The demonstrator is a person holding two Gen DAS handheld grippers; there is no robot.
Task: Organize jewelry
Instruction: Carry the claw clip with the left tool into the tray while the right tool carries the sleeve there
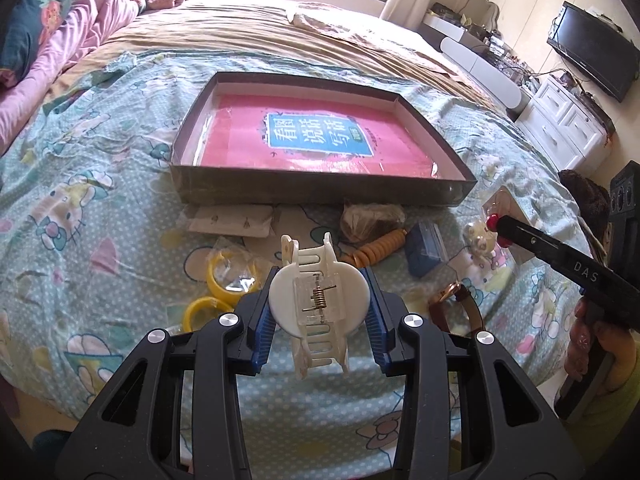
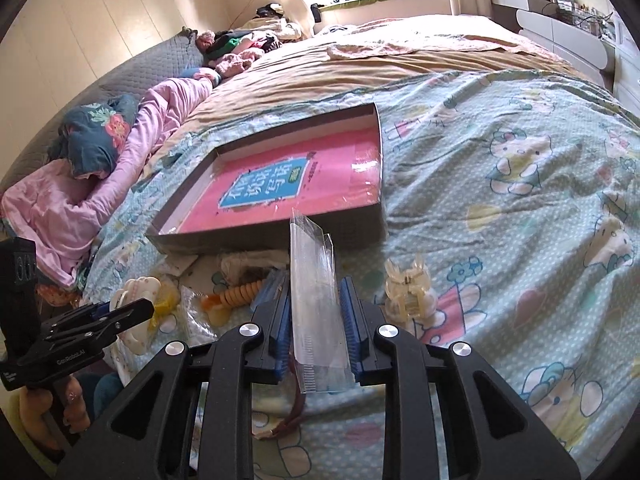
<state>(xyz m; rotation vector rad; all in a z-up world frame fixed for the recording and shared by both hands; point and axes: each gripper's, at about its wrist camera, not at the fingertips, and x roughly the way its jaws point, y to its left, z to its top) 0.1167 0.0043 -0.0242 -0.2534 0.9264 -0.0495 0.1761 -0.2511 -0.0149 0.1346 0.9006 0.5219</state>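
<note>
The left claw (image 1: 319,300) squeezes a white hair clip (image 1: 318,300) above the bed (image 1: 80,200). The right claw (image 2: 316,322) grips a clear packet (image 2: 316,304), maybe plastic. The dark tray (image 1: 320,190) lies at 12 o'clock.

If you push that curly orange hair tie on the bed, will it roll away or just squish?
The orange coil hair tie would probably squish and spring back, since it looks like soft stretchy loops. It likely wouldn't roll far: it lies stretched out on the rumpled bedspread, hemmed in by the blue box. It looks light.
</note>
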